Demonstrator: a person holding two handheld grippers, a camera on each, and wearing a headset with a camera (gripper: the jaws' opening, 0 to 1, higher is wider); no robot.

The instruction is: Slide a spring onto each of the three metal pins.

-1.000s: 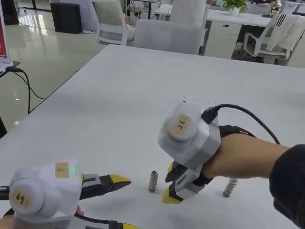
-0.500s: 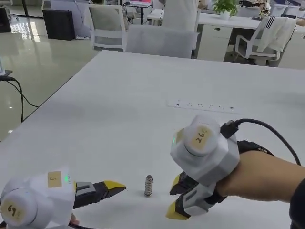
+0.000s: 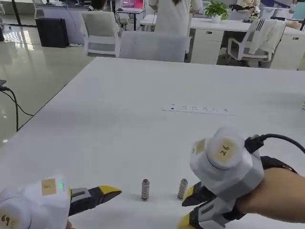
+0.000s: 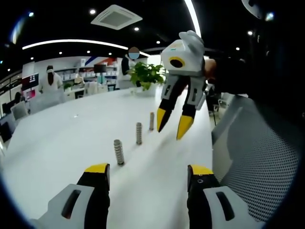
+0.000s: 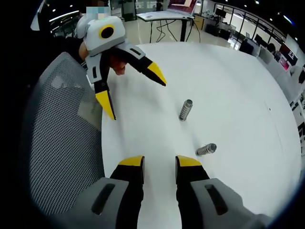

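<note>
Left gripper (image 4: 147, 169) hangs low over the table (image 3: 143, 119), jaws spread wide, gripping nothing. Ahead of it three springs stand upright in a row, long axes vertical: near spring (image 4: 118, 151), middle spring (image 4: 138, 133), far spring (image 4: 151, 121). Right gripper (image 5: 159, 162) hovers beside the row's far end, tips angled down at the table, jaws slightly parted, gripping nothing.

White workbench (image 3: 143, 95) — office chairs (image 3: 101, 29), desks (image 3: 212, 34), glossy floor (image 3: 33, 64) behind.
</note>
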